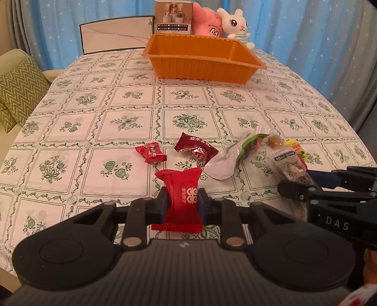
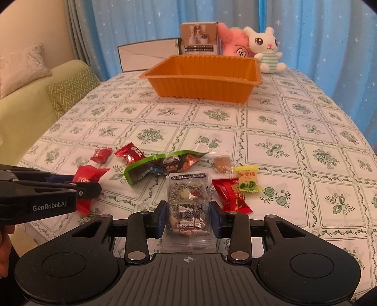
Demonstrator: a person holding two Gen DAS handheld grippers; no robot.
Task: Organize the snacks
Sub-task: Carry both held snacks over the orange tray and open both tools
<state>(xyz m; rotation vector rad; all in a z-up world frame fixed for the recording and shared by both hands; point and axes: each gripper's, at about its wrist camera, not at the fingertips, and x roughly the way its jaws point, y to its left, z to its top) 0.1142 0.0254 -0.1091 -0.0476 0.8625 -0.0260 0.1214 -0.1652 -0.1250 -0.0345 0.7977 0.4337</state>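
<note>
My left gripper (image 1: pixel 182 204) is shut on a red candy packet (image 1: pixel 181 188), its blue pads pressing both sides. My right gripper (image 2: pixel 188 217) is shut on a clear packet of dark nut snack (image 2: pixel 187 204). Loose on the cloth lie a small red candy (image 1: pixel 150 153), a dark red candy (image 1: pixel 195 147), a green and silver wrapper (image 2: pixel 162 166), a brown sweet (image 2: pixel 222 164), a yellow candy (image 2: pixel 248 181) and a red packet (image 2: pixel 232 194). An orange tray (image 1: pixel 202 63) stands at the far side, nothing visible in it.
A flowered tablecloth (image 1: pixel 94 113) covers the table. Behind the tray stand a cardboard box (image 1: pixel 173 17), a pink plush (image 1: pixel 207 22) and a white rabbit plush (image 1: pixel 236 24). A chair back (image 1: pixel 115 34) and a sofa with cushions (image 1: pixel 18 87) are at the left.
</note>
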